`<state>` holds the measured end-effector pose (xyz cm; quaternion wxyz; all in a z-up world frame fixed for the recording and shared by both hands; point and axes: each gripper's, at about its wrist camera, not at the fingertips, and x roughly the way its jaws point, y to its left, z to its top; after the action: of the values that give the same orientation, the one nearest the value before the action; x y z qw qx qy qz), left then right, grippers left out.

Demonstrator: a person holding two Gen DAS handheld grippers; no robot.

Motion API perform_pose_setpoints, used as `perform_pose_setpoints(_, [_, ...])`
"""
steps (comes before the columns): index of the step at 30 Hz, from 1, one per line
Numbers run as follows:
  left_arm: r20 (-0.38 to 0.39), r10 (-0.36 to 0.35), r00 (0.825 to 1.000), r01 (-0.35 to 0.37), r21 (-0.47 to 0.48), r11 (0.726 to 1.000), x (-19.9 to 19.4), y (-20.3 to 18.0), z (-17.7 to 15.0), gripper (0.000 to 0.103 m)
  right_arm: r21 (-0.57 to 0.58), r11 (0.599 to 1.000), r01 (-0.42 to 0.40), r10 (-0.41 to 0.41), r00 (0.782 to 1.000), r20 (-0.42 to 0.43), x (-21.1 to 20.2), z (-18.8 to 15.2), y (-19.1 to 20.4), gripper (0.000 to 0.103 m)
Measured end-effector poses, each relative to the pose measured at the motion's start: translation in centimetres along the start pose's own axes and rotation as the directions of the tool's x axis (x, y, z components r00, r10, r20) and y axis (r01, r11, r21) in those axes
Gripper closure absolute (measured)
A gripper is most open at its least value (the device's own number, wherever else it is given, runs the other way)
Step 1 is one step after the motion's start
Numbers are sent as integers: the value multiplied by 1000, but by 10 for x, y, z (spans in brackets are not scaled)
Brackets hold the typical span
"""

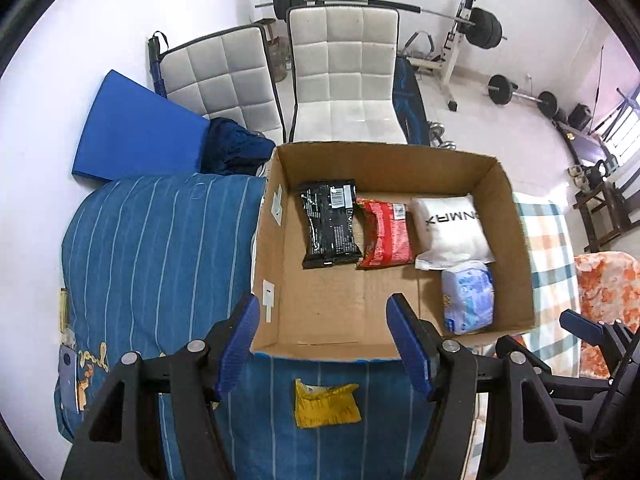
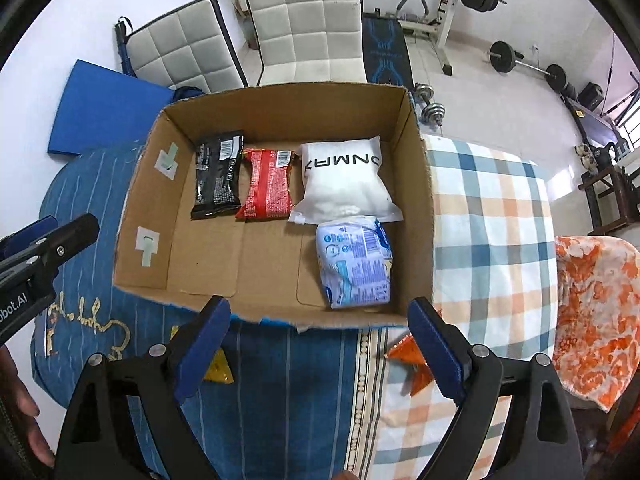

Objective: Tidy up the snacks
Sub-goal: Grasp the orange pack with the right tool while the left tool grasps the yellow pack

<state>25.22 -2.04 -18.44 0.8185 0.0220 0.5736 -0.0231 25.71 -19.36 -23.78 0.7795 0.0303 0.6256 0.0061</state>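
An open cardboard box (image 1: 276, 240) (image 2: 132, 208) rests on a blue striped bedcover. Along its far wall lie a black packet (image 1: 330, 224) (image 2: 218, 174), a red packet (image 1: 384, 234) (image 2: 268, 184) and a white pouch (image 1: 450, 230) (image 2: 346, 178). A pale blue packet (image 1: 468, 296) (image 2: 356, 264) sits nearer, at the box's right side. A yellow packet (image 1: 326, 404) (image 2: 218, 370) lies on the cover between my left gripper's (image 1: 324, 316) open fingers, below them. An orange packet (image 2: 412, 360) lies by the right finger of my open, empty right gripper (image 2: 320, 316).
Two white padded chairs (image 1: 344, 76) (image 2: 304, 20) stand behind the box, with a blue mat (image 1: 136, 128) at left. Weight racks, barbells and dumbbells (image 2: 430, 104) fill the back right. A checked blanket (image 2: 492, 216) and an orange floral cloth (image 2: 596, 320) lie to the right.
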Motion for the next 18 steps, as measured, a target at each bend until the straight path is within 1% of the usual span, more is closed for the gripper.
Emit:
perform_pose_setpoints(2, [6,-9,1000,9,-7,1000,-8,1,-4,39,4,1000,-3,3,1000,9,-8,-5,-1,9])
perform_pose_setpoints(3, [7,-14,1000,14,-10,1000,-10,2,-5,39,7,1000,-9,9,1000,15,-13,-9,-2,5])
perform_pose_setpoints(5, [5,-25,1000,25,-11,1000,-15,3,-11,39,3,1000,-13,13,1000,25,-20,-14,-4,2])
perform_pose_setpoints(6, [-1,-32,999,32,-14,999,-15,4,-15,38,1,1000,-13,13,999,29,-23,-17,-5,2])
perform_pose_setpoints(7, [-15,-44,999,44,-18,999,-14,6,-19,32,2,1000,-13,13,999,30,-24,-20,-8,2])
perform_pose_setpoints(10, [-99,-104,990,99,-50,994,4,13,-41,24,4,1000,-14,14,1000,-8,-22,-33,-22,0])
perform_pose_setpoints(11, [-130,-118,984,111,-61,992,13,15,-48,23,4,1000,-10,10,1000,-19,-20,-37,-27,0])
perform_pose_setpoints(13, [-217,-132,967,113,-97,989,41,21,-65,19,5,1000,14,-13,999,-52,-11,-50,-45,0])
perform_pose_setpoints(15, [-264,-119,957,93,-109,990,63,24,-80,19,12,999,48,-46,996,-81,0,-60,-63,0])
perform_pose_setpoints(16, [-295,-96,951,67,-107,992,77,26,-88,17,26,997,78,-74,990,-118,11,-68,-77,0])
perform_pose_setpoints(17, [-313,-87,946,57,-103,993,87,26,-93,16,44,994,96,-89,986,-143,19,-74,-90,0])
perform_pose_setpoints(18, [-330,-79,941,49,-98,994,95,26,-98,14,62,992,107,-95,982,-161,27,-78,-99,0])
